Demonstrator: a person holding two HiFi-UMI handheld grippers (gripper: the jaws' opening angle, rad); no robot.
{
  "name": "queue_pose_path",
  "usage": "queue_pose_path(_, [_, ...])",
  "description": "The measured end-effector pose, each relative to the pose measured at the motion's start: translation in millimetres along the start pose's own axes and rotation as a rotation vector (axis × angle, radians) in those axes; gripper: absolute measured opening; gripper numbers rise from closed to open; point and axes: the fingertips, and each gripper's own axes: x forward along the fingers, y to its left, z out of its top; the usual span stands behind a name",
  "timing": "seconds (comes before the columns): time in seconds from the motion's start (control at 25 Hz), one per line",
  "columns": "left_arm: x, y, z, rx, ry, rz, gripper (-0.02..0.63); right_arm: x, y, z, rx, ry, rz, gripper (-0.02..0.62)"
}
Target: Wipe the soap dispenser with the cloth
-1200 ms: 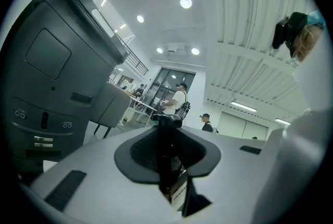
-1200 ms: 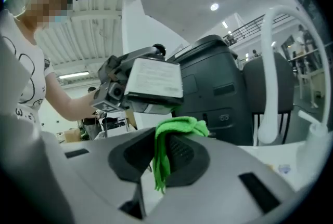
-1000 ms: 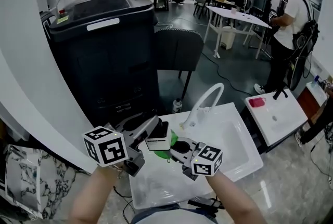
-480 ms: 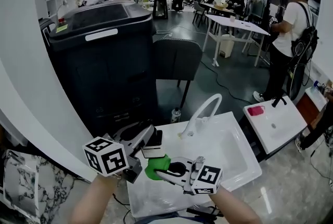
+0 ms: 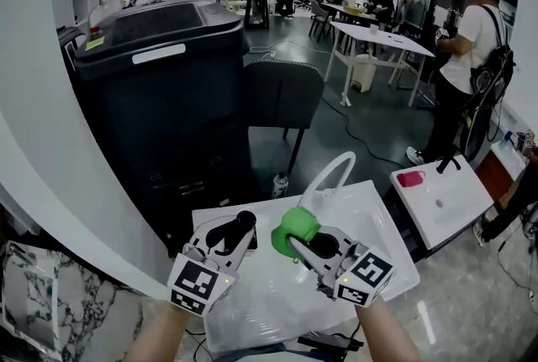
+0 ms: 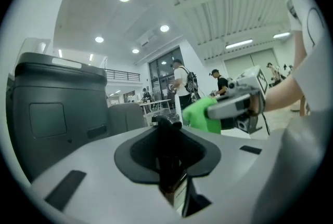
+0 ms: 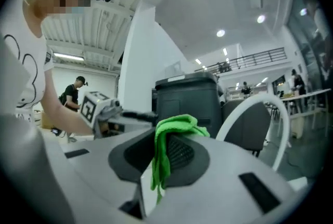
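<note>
Between the tools: a narrow gap; the left hand-held gripper (image 5: 234,236) with the soap dispenser (image 5: 245,220) and the right hand-held gripper (image 5: 301,244) with the cloth (image 5: 296,226) are near each other but apart.
Ahead, right: the faucet (image 5: 329,173) arches just beyond the cloth and bars the way forward.
Ahead, left: the black machine (image 5: 160,100) stands tall behind the sink (image 5: 382,234).
Further back: a chair (image 5: 282,91) beside the machine.
Below and right: bare basin, open room.
Far right: a strip of floor, then a second sink (image 5: 441,196).
Left: the white wall (image 5: 34,100) closes that side.
</note>
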Motion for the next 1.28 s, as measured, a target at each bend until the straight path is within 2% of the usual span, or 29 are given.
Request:
queue_pose_path(0.12, [5.4, -19.2, -13.4, 0.034, 0.041, -0.038, 0.092, 2.6, -15.5, 32.8, 0.0, -0.109, -0.07, 0.051])
queue_pose_path(0.24, [10.3, -39.5, -23.4, 0.046, 0.076, -0.086, 0.092, 12.8, -15.2, 46.8, 0.007, -0.156, -0.063, 0.051])
queue_pose_path(0.32, [12.6, -48.4, -27.0, 0.031, 0.088, -0.103, 0.092, 24.2, -2.6, 40.4, -0.002, -0.117, -0.005, 0.051])
queue_pose_path(0.44, [14.3, -48.9, -27.5, -0.011, 0.093, -0.087, 0.092, 40.1, 24.3, 15.5, 0.013, -0.015, 0.106, 0.049])
queue_pose_path(0.6, [12.7, -40.6, -35.3, -0.03, 0.117, -0.056, 0.092, 43.8, 41.9, 3.7, 0.134, -0.011, 0.207, 0.048])
queue_pose_path(0.76, [8.7, -33.7, -40.7, -0.059, 0.125, -0.045, 0.092, 37.0, 58.2, -5.5, 0.237, 0.053, 0.396, 0.048])
queue_pose_path(0.88, [7.6, -31.4, -42.9, -0.054, 0.125, -0.045, 0.092, 22.7, 73.6, -15.8, 0.219, 0.11, 0.521, 0.048])
queue_pose_path(0.96, [5.7, -29.0, -45.5, -0.046, 0.129, -0.042, 0.092, 11.1, 76.2, -18.9, 0.19, 0.121, 0.551, 0.048])
queue_pose_path(1.04, [2.9, -24.9, -47.5, -0.047, 0.126, -0.032, 0.092, -1.2, 68.1, -15.9, 0.181, 0.095, 0.523, 0.049])
queue_pose_path(1.28, [-5.6, -8.4, -51.6, -0.107, 0.069, 0.045, 0.092, -32.7, 21.2, -3.6, 0.185, -0.021, 0.249, 0.049])
